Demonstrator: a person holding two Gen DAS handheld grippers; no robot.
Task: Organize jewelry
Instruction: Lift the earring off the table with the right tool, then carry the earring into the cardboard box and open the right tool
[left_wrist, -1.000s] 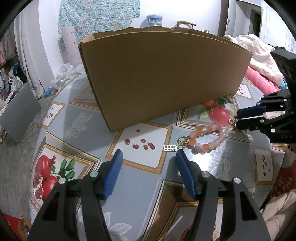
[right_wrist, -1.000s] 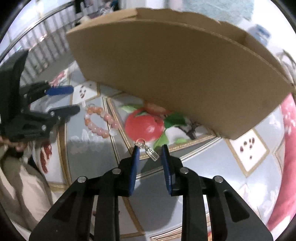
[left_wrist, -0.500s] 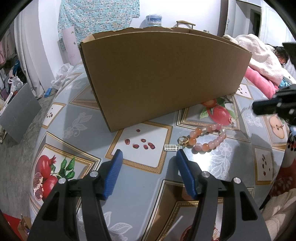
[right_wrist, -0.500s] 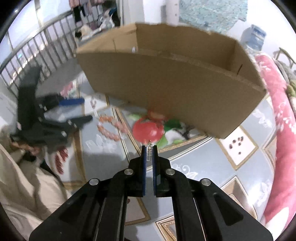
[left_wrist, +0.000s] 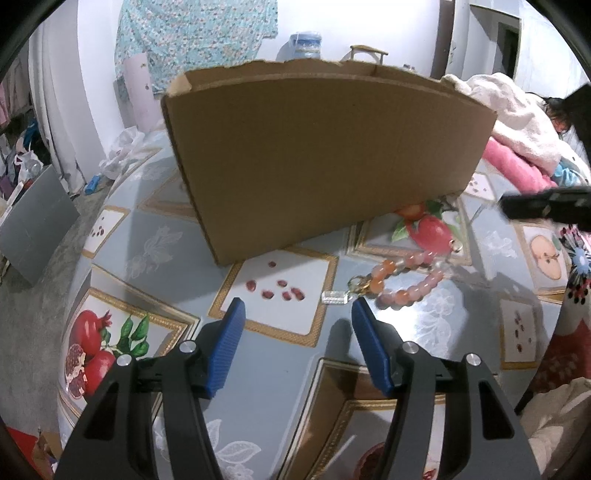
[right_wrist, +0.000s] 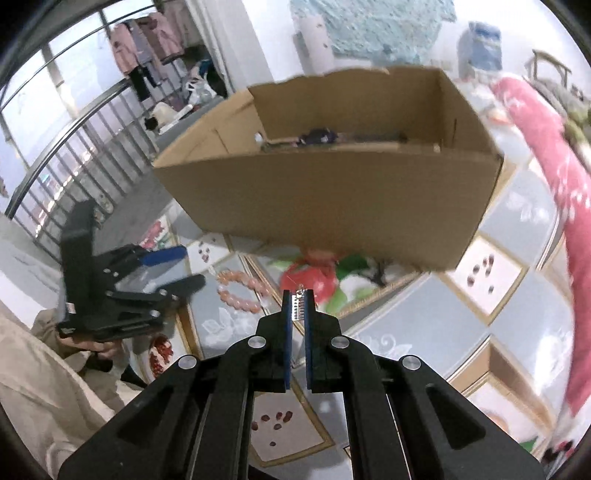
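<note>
Between the right gripper (right_wrist: 298, 295) pads sits a silver charm (right_wrist: 297, 305) (chain hidden); left gripper (left_wrist: 297, 314) wide, empty.

A cluttered room around a fruit-patterned tablecloth

The tablecloth (left_wrist: 155, 236) is grey-blue with gold-framed panels of pomegranates, apples and seeds. Past its far edge a floral blue cloth (left_wrist: 192, 37) hangs on the white wall, with a water bottle (left_wrist: 304, 44) and a wooden chair back (left_wrist: 367, 51) beside it. Off the far right corner lie a cream towel (left_wrist: 517, 122) and a pink blanket (left_wrist: 517, 170). Off the left edge a grey board (left_wrist: 33, 221) leans on the floor near crumpled white plastic bags (left_wrist: 123, 147). The right wrist view shows a metal railing (right_wrist: 74, 147) and clothes hanging on a rail (right_wrist: 147, 40).
</note>
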